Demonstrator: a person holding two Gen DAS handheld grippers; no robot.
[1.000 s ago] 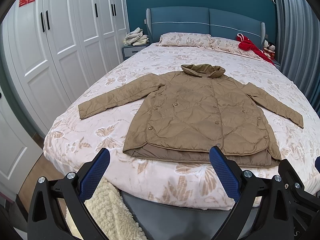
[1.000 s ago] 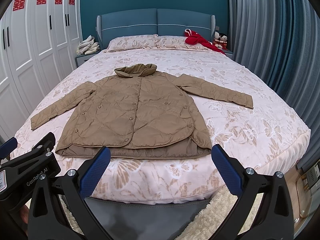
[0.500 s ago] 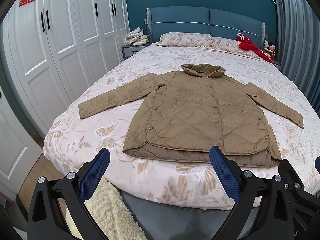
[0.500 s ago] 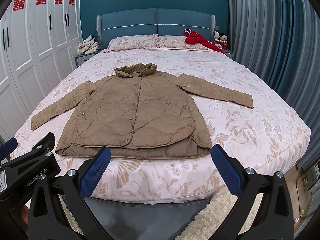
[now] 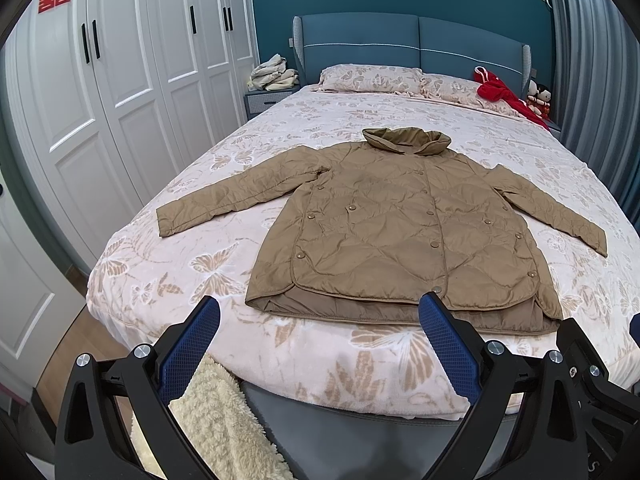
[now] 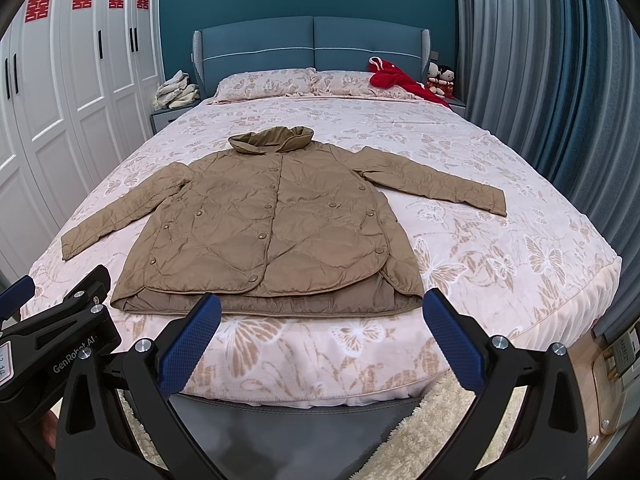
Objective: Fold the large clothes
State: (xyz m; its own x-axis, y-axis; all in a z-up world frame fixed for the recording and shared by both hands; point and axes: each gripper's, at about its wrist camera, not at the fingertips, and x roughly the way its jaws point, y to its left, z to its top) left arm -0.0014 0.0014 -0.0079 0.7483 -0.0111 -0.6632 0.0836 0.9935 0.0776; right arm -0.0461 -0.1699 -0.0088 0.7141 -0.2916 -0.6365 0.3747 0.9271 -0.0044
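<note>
A tan quilted jacket [image 5: 400, 232] [image 6: 276, 224] lies flat and front up on the bed, buttoned, hood toward the headboard, both sleeves spread out sideways. Its hem is near the foot of the bed. My left gripper [image 5: 320, 320] hangs open in front of the foot edge, short of the hem, holding nothing. Just as wide open and empty, my right gripper [image 6: 320, 320] hovers beside it at about the same distance from the hem. The left gripper's body [image 6: 60, 332] shows at the lower left of the right wrist view.
The bed [image 5: 168, 280] has a pink floral cover, two pillows [image 5: 372, 78] and a red garment [image 5: 504, 94] by the blue headboard. White wardrobes [image 5: 100, 100] line the left, grey curtains [image 6: 560, 100] the right. A cream fluffy rug [image 5: 224, 420] lies at the bed's foot.
</note>
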